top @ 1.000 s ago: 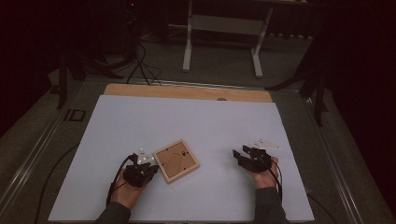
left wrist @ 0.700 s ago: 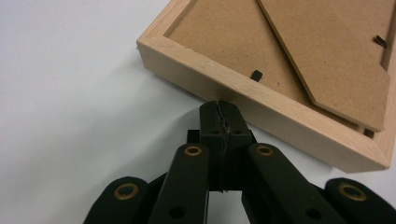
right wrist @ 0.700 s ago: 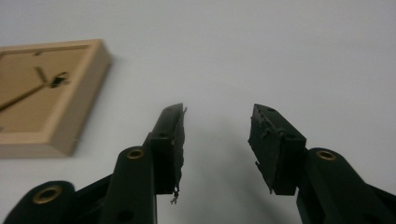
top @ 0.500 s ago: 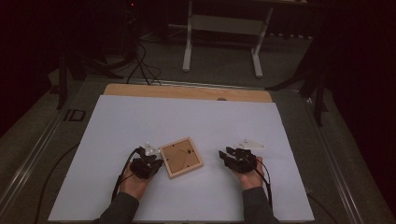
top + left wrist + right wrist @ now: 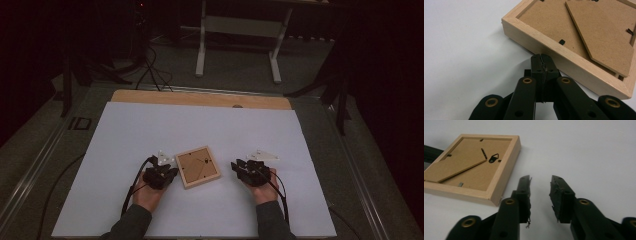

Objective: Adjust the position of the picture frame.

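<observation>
The left tool view shows the left tool [image 5: 541,58] pressed fully together, empty, its tip at the near-left side of the wooden picture frame [image 5: 579,42], which lies face down; the right tool view shows the right tool [image 5: 540,187] part open, its jaws having just been closing on nothing, right of the frame; from above, the frame sits mid-near on the white counter [image 5: 200,125], bare room all round; dark floor and a stand beyond.

The high view is appearing dim and grainy: the white table [image 5: 200,125] is catching muted overhead light while the floor around it is sinking into near black. Both gripper views are rendering brighter. The picture frame [image 5: 584,42] is casting a soft shadow, and the nearest jaw parts are blurring slightly.
</observation>
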